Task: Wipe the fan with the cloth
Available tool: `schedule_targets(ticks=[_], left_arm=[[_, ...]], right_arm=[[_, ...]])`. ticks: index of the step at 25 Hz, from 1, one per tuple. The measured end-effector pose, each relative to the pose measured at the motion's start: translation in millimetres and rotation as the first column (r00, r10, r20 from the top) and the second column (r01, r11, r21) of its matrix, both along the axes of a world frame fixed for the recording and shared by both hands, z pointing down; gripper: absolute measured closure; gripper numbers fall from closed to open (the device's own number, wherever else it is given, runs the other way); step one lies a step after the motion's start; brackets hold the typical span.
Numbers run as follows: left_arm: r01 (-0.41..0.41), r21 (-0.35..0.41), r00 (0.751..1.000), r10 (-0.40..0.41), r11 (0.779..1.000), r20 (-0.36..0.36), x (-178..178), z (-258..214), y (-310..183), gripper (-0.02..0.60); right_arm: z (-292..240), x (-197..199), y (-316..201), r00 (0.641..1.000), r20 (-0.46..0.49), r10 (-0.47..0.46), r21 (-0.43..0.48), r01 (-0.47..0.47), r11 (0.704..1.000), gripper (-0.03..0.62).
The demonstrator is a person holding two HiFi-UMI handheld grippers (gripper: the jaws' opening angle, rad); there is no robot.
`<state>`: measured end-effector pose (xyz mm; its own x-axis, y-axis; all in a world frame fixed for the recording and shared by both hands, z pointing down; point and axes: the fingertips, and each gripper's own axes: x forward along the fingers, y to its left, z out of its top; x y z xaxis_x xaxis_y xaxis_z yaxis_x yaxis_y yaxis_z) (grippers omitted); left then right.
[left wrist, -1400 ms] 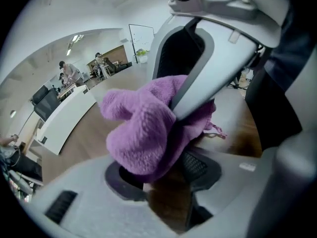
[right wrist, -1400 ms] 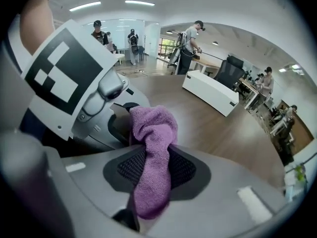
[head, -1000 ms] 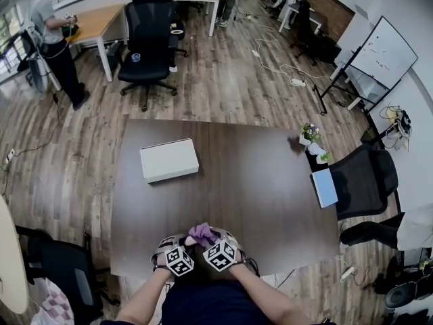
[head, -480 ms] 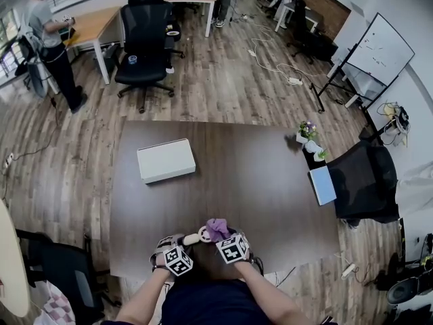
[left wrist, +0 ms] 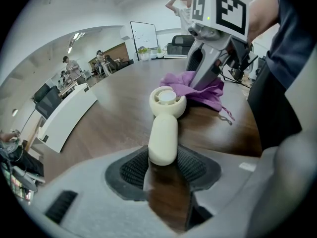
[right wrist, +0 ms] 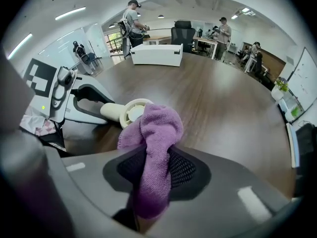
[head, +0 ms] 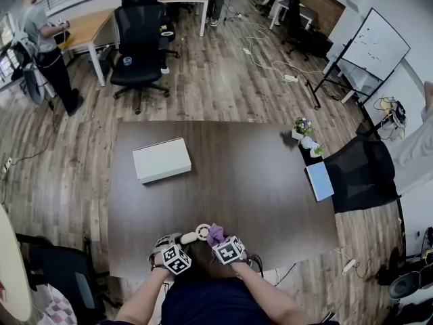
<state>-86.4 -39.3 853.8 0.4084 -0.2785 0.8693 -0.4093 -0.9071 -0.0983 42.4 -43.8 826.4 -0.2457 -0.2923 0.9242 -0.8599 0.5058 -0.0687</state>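
Lying toward the left of the dark wooden table [head: 237,175] is a flat white box [head: 161,160], well apart from the work at the near edge. There the left gripper [left wrist: 163,165] is clamped on the butt of the handle of a small cream fan [left wrist: 164,128], with a ribbed pad pressing on each side. The round head points away from the person. Whether the fan rests on the wood or hangs just over it is hard to tell. Right against the head sits the purple cloth [right wrist: 156,128] — bunched up and covering the near part of the rim in the right gripper view. The right gripper [right wrist: 156,170] is closed on it, a fold pinched between the pads and trailing down out of sight behind them. From above, both sets of jaws are mostly hidden under the marker cubes, and the handle shows only as a short stub. At the far right edge stand a little potted plant [head: 302,127] and a pale blue pad [head: 319,181] — I can't tell whether the pad lies on the table or on the black chair [head: 362,175] beside it.
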Motion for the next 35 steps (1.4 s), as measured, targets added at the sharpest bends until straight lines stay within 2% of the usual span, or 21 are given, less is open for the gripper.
schedule_targets(ticks=[11, 14, 17, 21, 24, 30, 35], left_arm=[[0.016, -0.010, 1.000, -0.016, 1.000, -0.002, -2, -1, 0, 0.400], [0.021, -0.010, 1.000, -0.021, 1.000, -0.001, -1, 0, 0, 0.400], [0.020, -0.008, 1.000, -0.020, 1.000, 0.001, -2, -2, 0, 0.400], [0.000, 0.000, 1.000, 0.000, 1.000, 0.013, 0, -1, 0, 0.402], [-0.005, 0.003, 1.000, 0.005, 1.000, 0.016, 2, -2, 2, 0.402], [-0.002, 0.004, 1.000, 0.002, 1.000, 0.017, 2, -2, 2, 0.402], [-0.005, 0.002, 1.000, 0.005, 1.000, 0.017, 2, -2, 1, 0.402]], right_arm=[[6, -22, 25, 0.997, 0.037, -0.073, -0.100, 0.076, 0.992, 0.461], [8, -38, 35, 0.991, 0.073, -0.109, -0.124, 0.117, 0.985, 0.461], [8, -64, 51, 0.977, 0.150, -0.150, -0.162, 0.174, 0.971, 0.461], [0, -95, 48, 0.946, 0.212, -0.247, -0.096, 0.271, 0.958, 0.461], [-8, -109, 45, 0.930, 0.240, -0.279, -0.068, 0.303, 0.951, 0.461], [5, -95, 43, 0.951, 0.216, -0.222, -0.106, 0.249, 0.963, 0.461], [8, -57, 35, 0.975, 0.201, -0.090, -0.137, 0.119, 0.983, 0.459]])
